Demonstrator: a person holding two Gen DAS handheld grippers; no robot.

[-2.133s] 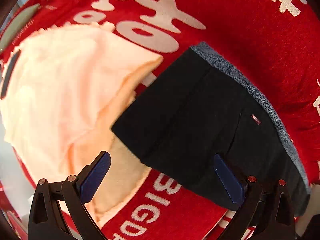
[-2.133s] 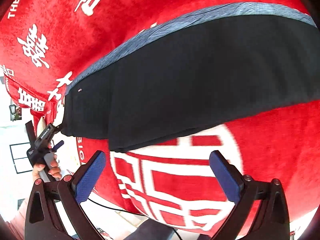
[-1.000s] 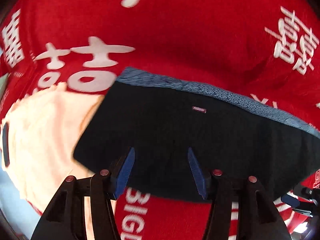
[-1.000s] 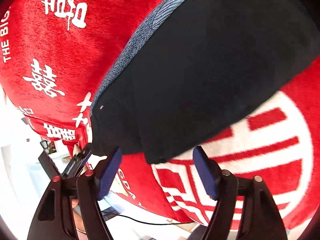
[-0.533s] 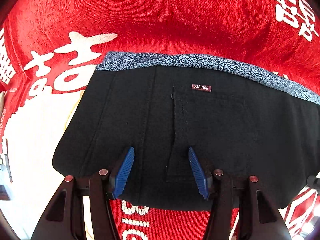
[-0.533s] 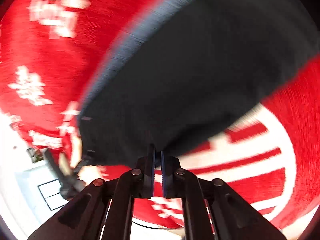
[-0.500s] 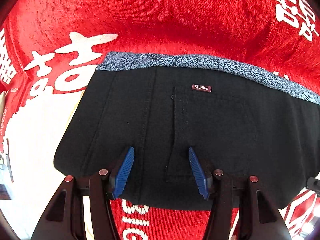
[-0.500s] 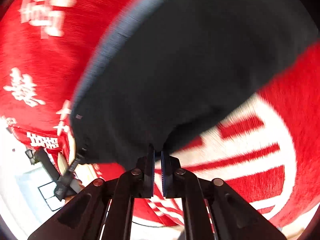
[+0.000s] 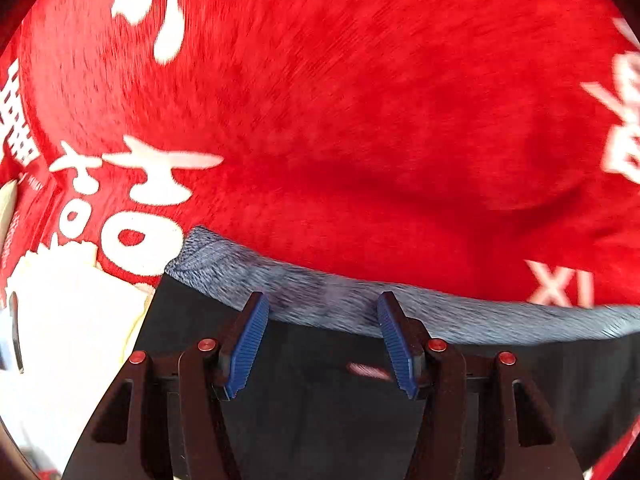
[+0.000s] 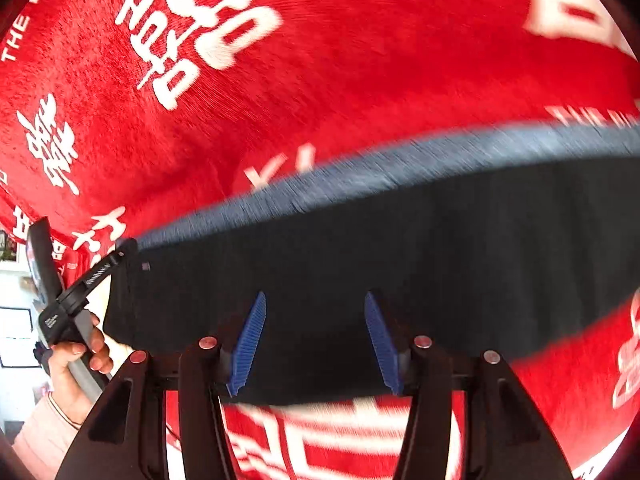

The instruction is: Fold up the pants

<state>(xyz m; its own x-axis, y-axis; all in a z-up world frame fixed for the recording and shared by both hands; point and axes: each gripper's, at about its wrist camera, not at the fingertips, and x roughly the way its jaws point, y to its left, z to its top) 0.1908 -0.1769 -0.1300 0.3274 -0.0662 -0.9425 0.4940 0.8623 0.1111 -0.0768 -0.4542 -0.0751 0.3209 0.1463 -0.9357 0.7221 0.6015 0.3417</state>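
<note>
The black pants [image 9: 312,412] lie folded flat on the red cloth, their grey-blue waistband [image 9: 320,292] along the far edge. My left gripper [image 9: 322,340] is open and empty, its blue pads over the waistband end near a small label. In the right wrist view the same pants [image 10: 360,280] stretch across the frame with the waistband [image 10: 400,168] on the far side. My right gripper [image 10: 314,344] is open and empty above the pants' near edge. The left gripper's body [image 10: 64,304] and the hand holding it show at the left.
A red plush cloth with white characters [image 9: 360,100] covers the whole surface; it also fills the right wrist view [image 10: 280,80]. A pale peach garment [image 9: 68,320] lies left of the pants, partly under them. Room floor shows past the cloth's left edge.
My right gripper, shut on the pants' edge half a second ago, has opened and let go. My left gripper has moved forward over the pants to the waistband, still open.
</note>
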